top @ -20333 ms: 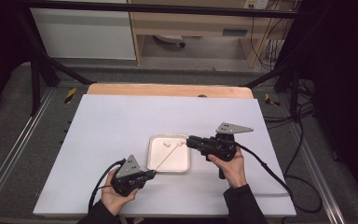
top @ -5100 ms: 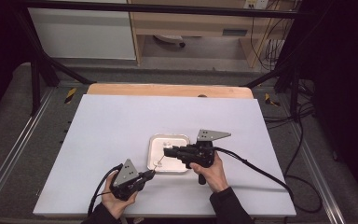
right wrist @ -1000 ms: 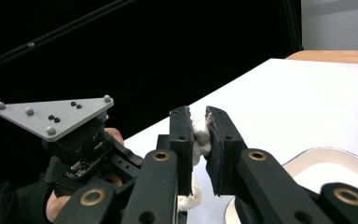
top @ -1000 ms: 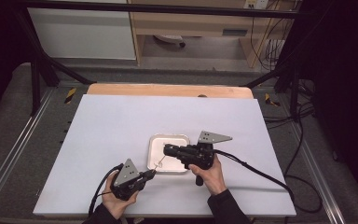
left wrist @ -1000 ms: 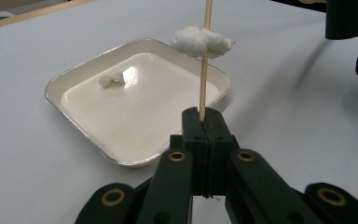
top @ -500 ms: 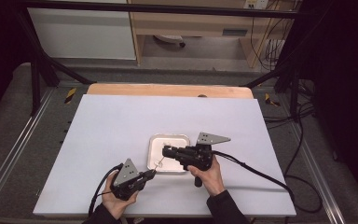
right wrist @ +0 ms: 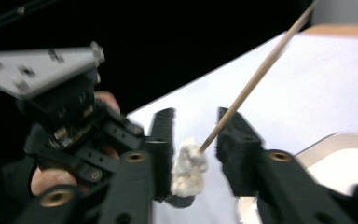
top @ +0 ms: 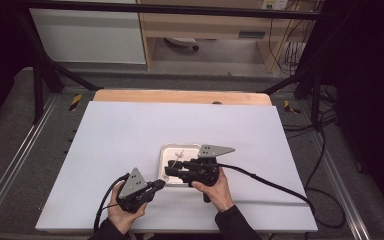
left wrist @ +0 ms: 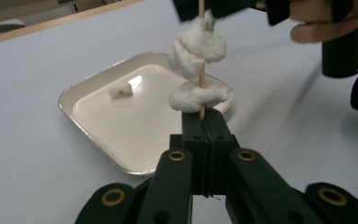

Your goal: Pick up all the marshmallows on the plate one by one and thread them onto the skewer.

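While the left gripper [left wrist: 204, 122] clamps the skewer [left wrist: 201, 56], right gripper [right wrist: 193, 135] jaws, just opening, flank its cotton [right wrist: 186, 170].

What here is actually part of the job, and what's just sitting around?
In use:
- skewer, clamped in the left gripper
- two white lumps threaded on it
- right gripper, jaws just opening around a lump
- tray with one more lump

Lying about:
- cables beside the table

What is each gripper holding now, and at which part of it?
The left gripper clamps the wooden skewer at its bottom end. The right gripper's jaws, just opening, stand around a white puff without pressing it.
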The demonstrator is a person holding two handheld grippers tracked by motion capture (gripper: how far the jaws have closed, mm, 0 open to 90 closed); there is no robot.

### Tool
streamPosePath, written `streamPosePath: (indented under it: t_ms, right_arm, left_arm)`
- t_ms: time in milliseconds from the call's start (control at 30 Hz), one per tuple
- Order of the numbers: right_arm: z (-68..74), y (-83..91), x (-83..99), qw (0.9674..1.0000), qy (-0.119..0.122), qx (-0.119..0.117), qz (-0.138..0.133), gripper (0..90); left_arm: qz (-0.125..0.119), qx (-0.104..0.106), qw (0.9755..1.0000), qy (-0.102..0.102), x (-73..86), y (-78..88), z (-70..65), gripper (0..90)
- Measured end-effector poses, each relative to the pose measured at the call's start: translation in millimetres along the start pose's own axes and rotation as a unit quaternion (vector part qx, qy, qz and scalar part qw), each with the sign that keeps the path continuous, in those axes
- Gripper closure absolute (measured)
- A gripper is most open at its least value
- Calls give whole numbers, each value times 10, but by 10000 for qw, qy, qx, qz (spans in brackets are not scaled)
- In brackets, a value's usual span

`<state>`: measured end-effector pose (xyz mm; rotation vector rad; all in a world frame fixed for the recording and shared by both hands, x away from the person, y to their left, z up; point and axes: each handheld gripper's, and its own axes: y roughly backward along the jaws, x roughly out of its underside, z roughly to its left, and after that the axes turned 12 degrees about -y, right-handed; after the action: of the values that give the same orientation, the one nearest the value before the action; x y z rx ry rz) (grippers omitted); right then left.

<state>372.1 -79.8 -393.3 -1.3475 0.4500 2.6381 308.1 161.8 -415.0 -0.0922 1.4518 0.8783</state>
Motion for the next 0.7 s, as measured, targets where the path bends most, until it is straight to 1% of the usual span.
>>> streamPosePath:
  t_ms: [67,100,167,233,267,300,367,400,433,467,500,533,667,700]
  right_arm:
    - [-3,73,-44,9999,54,89,-28,599]
    - [-7,108,-57,9998,77,177,-45,541]
    - [-32,165,-70,9990,163,422,-45,449]
    - [-74,205,-65,9977,197,651,29,350]
    - [-99,217,-59,9968,200,765,65,295]
    - [-124,222,-52,9955,224,914,142,256]
    - [-176,215,-41,9910,353,1232,374,186]
    - [-205,206,-35,9889,427,1346,458,152]
    - [-235,194,-32,9869,469,1445,547,132]
    - [-265,180,-31,9855,476,1503,619,118]
    - [-289,166,-32,9843,476,1559,679,104]
    - [-315,152,-32,9829,509,1620,705,101]
    - [-415,105,-65,9799,519,1800,688,104]
    - [-439,95,-82,9787,522,1861,692,106]
  left_arm:
    - [-25,-12,10000,85,13,21,47,890]
    - [-17,-7,9999,132,21,26,70,890]
    - [2,3,9998,200,44,30,102,889]
    - [57,-4,9998,215,62,33,117,889]
    - [62,25,9997,246,72,36,130,889]
    - [72,35,9996,287,84,41,143,889]
    - [112,59,9992,388,113,47,179,888]
    - [42,114,9992,383,126,36,201,888]
    - [70,118,9990,432,139,39,212,888]
    - [87,132,9988,457,149,44,222,888]
    - [169,55,9987,484,158,61,231,888]
    - [181,57,9987,482,163,69,240,887]
    - [177,33,9982,565,185,94,277,887]
    - [176,40,9980,599,192,97,286,887]
